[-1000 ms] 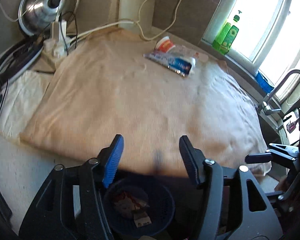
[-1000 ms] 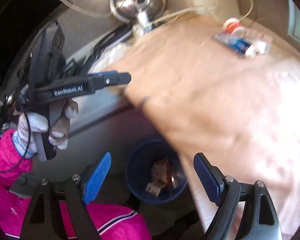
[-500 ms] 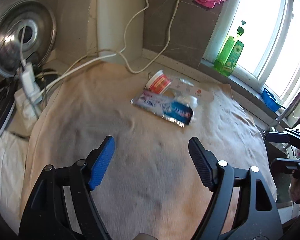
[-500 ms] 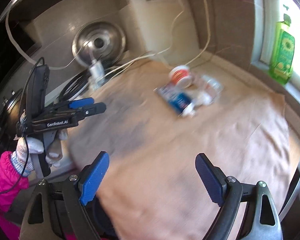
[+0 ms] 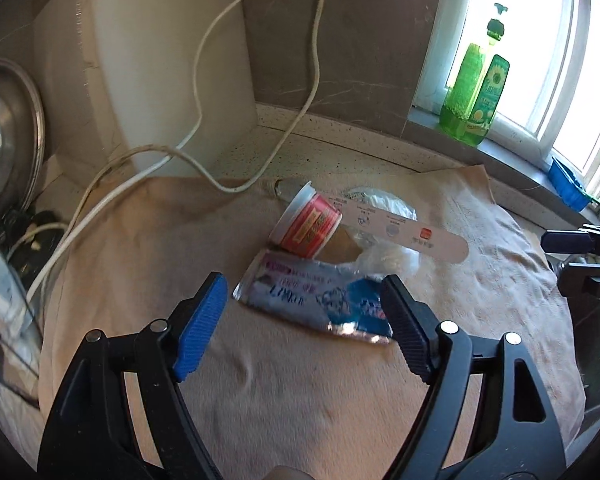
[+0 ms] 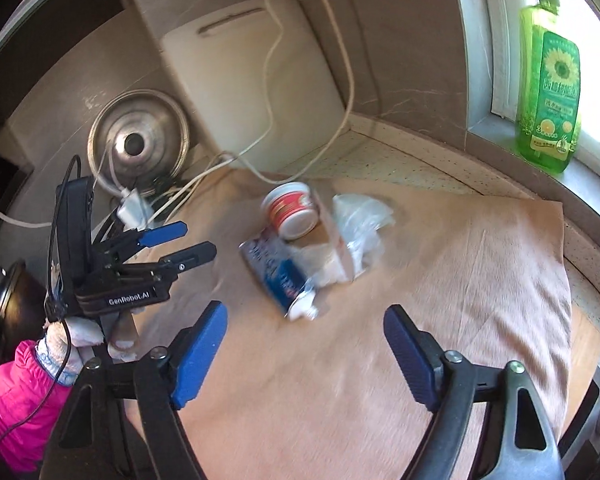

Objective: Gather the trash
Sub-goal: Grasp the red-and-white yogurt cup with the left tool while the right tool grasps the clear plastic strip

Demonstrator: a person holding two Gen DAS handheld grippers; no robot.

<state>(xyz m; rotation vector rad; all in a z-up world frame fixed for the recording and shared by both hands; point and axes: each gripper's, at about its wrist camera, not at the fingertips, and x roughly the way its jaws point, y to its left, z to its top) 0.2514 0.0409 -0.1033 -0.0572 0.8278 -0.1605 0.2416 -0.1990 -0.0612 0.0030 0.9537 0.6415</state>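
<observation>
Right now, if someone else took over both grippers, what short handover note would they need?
Left gripper: open, empty, low over the beige towel, fingers either side of the flattened blue-and-silver wrapper.
Right gripper: open, empty, over the towel, short of the trash.
Trash, all in one cluster mid-towel: the wrapper, a tipped red-and-white cup, crumpled clear plastic and a white paper strip lying across the pile.
Done: nothing from this cluster is picked up.
Left: grasp each piece, probably the wrapper first, and bin it. No bin shows in the current views.

Red-and-white cup [image 5: 309,227], beige towel [image 5: 300,392]
</observation>
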